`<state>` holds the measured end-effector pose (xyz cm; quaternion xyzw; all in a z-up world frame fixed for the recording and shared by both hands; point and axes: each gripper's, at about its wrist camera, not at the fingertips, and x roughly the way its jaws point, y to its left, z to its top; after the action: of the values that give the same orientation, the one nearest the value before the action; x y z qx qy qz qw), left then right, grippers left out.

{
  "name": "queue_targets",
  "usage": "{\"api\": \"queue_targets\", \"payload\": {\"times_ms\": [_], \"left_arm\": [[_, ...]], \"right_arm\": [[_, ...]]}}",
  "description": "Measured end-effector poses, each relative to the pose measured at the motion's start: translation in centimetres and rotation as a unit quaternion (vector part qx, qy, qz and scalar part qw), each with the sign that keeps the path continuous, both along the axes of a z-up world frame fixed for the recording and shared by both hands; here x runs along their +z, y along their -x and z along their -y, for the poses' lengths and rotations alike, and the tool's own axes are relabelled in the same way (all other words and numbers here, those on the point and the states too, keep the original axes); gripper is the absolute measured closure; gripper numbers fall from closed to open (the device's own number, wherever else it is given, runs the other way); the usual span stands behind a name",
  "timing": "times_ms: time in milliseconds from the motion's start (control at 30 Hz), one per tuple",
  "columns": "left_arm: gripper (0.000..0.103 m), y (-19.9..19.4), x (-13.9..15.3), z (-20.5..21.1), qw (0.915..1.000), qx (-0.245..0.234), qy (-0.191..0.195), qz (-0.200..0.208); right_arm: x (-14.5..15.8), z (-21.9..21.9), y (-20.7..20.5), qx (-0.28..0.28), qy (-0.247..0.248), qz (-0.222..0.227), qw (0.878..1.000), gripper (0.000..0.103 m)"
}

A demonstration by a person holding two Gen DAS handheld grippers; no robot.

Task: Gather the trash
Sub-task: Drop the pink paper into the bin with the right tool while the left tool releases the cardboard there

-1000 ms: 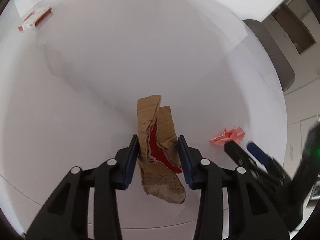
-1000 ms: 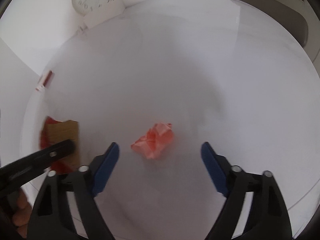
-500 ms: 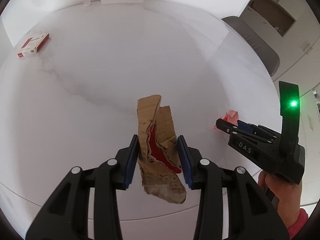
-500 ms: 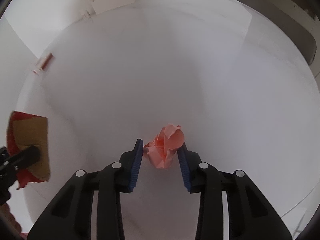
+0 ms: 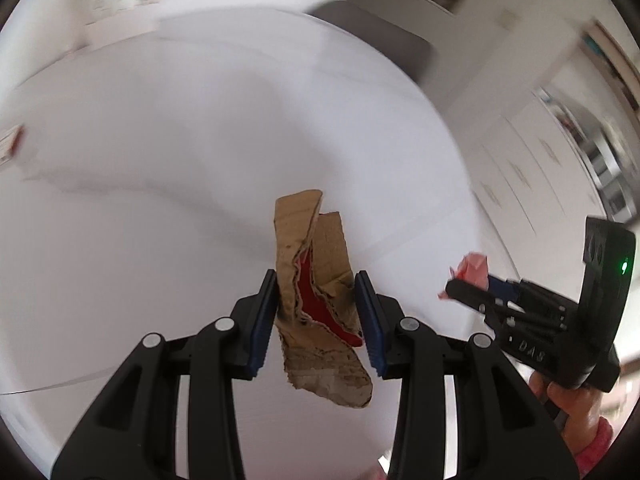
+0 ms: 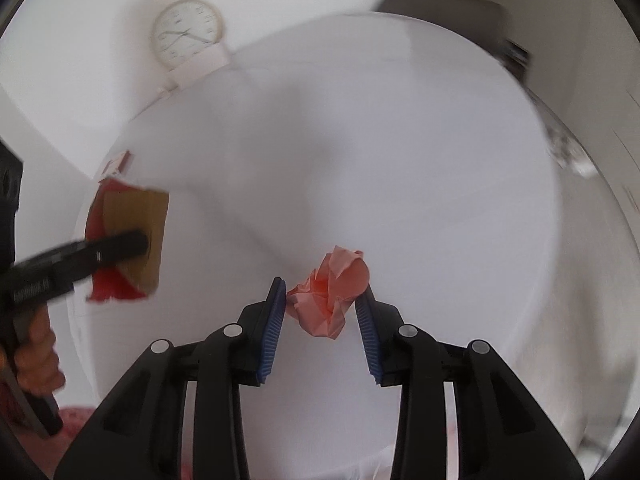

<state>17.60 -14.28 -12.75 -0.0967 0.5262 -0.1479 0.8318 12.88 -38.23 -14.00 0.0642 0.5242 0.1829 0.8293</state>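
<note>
Left gripper [image 5: 316,316]: clamped on torn cardboard scrap [image 5: 316,300], held above white table [image 5: 160,160]. Right gripper [image 6: 322,312]: clamped on crumpled pink paper [image 6: 330,290], also above table. Step, as judged: carrying both pieces. Next: needs a bin; none visible.

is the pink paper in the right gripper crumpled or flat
Crumpled. The pink paper is a wadded lump of folds and creases, pinched between the blue pads of the right gripper above the white table.

Bare white tabletop [image 6: 400,184] ahead; small red-white box [image 6: 118,163] far left.
</note>
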Motion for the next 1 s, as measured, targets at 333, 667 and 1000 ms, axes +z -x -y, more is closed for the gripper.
{"api": "queue_targets", "payload": {"times_ms": [333,667,1000], "left_arm": [[0.065,6.6,-0.4,10.8,0.9869,-0.161,0.004,-0.012],[0.065,9.8,-0.4,16.4,0.9753,-0.219,-0.019,-0.023],[0.065,12.0,-0.6,18.7,0.9664,-0.253,-0.042,-0.019]], "right_arm": [[-4.1,9.9,15.0,-0.147,0.024,-0.065,0.987,0.065],[-10.8,12.2,17.2,-0.144,0.044,-0.121,0.981,0.027],[-11.3,14.6,19.5,-0.162,0.09,-0.117,0.976,0.002]]}}
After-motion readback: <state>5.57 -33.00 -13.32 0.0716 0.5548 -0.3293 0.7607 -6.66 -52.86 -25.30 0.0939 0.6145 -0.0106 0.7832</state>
